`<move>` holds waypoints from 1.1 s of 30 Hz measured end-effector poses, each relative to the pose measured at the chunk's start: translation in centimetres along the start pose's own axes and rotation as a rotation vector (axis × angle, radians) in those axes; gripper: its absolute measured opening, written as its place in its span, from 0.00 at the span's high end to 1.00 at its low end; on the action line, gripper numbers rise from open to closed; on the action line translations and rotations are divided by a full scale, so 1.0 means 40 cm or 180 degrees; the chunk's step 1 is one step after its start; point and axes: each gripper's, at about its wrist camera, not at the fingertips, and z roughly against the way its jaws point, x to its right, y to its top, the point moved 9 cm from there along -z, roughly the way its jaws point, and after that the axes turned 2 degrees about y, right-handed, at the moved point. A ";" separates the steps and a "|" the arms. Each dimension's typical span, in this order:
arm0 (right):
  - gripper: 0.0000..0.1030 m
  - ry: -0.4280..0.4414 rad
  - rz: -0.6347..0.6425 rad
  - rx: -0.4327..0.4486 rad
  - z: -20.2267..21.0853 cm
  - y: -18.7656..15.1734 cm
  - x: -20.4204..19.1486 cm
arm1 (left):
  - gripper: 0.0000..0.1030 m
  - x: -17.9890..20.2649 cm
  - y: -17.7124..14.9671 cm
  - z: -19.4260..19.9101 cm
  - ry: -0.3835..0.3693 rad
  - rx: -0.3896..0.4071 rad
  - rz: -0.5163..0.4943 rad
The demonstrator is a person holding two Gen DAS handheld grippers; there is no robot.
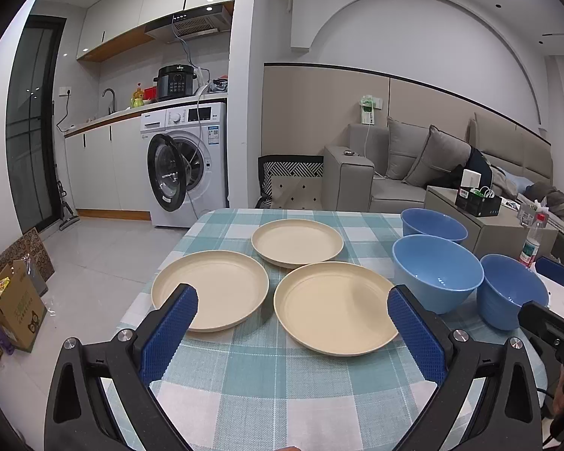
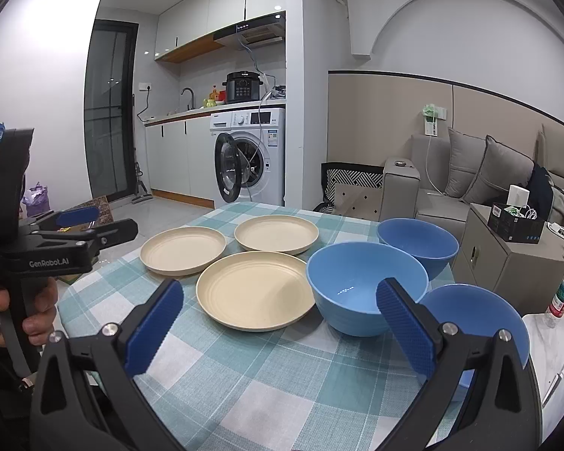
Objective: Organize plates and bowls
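- On the checked tablecloth [image 1: 282,387], the left wrist view shows three cream plates [image 1: 334,306] clustered, three blue bowls [image 1: 437,272] to their right; the left gripper [image 1: 293,300] hangs wide open, holding nothing.
- From the right wrist view, the right gripper [image 2: 280,298] gapes equally wide and empty above the nearest plate [image 2: 255,293] and middle bowl [image 2: 364,287].

Plates: 3 plates [image 1: 297,242] clustered on the counter's [image 1: 282,387] left half.
Bowls: 3 bowls [image 1: 437,272] along its right edge.
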 end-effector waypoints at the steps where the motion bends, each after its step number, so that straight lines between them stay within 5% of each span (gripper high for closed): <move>1: 0.00 0.0002 -0.0002 0.0000 0.001 0.000 0.000 | 0.00 0.001 0.000 0.000 -0.0004 0.0001 0.0003; 33: 0.00 0.0030 -0.0072 -0.0068 -0.004 -0.001 0.017 | 0.00 -0.022 -0.024 -0.040 0.0081 -0.0105 -0.0017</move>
